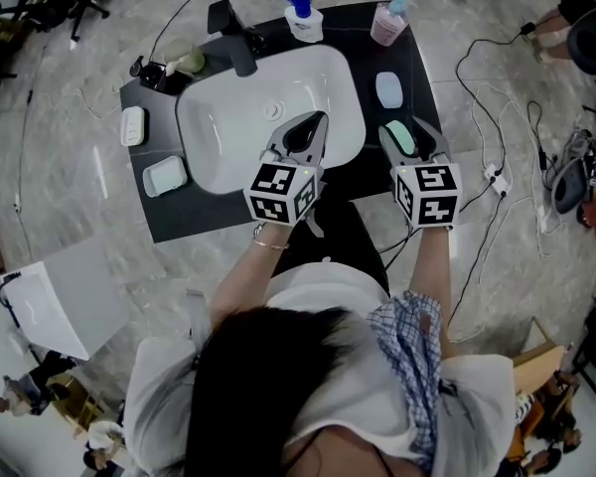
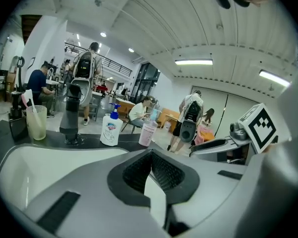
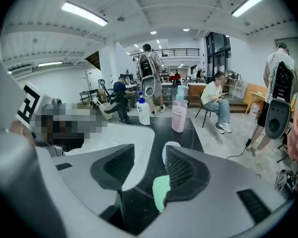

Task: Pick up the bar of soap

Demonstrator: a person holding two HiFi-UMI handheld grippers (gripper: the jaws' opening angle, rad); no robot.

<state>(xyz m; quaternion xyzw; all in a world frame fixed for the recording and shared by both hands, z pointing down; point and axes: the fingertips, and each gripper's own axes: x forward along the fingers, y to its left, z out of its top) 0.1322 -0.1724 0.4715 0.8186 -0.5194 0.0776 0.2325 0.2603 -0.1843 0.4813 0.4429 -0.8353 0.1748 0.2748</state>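
Right of the sink [image 1: 214,117], on the black counter [image 1: 420,68], lay two soap bars: a pale bar [image 1: 388,89] and a green bar [image 1: 401,139], loose between the right gripper's [image 3: 148,155] parted jaws; the left gripper [image 2: 150,157] was closed, empty; two pump bottles [image 1: 304,20] stood behind

A sink [image 1: 211,127] sat in a counter [image 1: 209,219], a tap [image 1: 233,36] and two bottles [image 1: 304,20] [image 1: 388,23] behind it. Two dishes [image 1: 132,125] [image 1: 165,176] lay left of it, two soap bars [image 1: 401,137] [image 1: 388,89] right.
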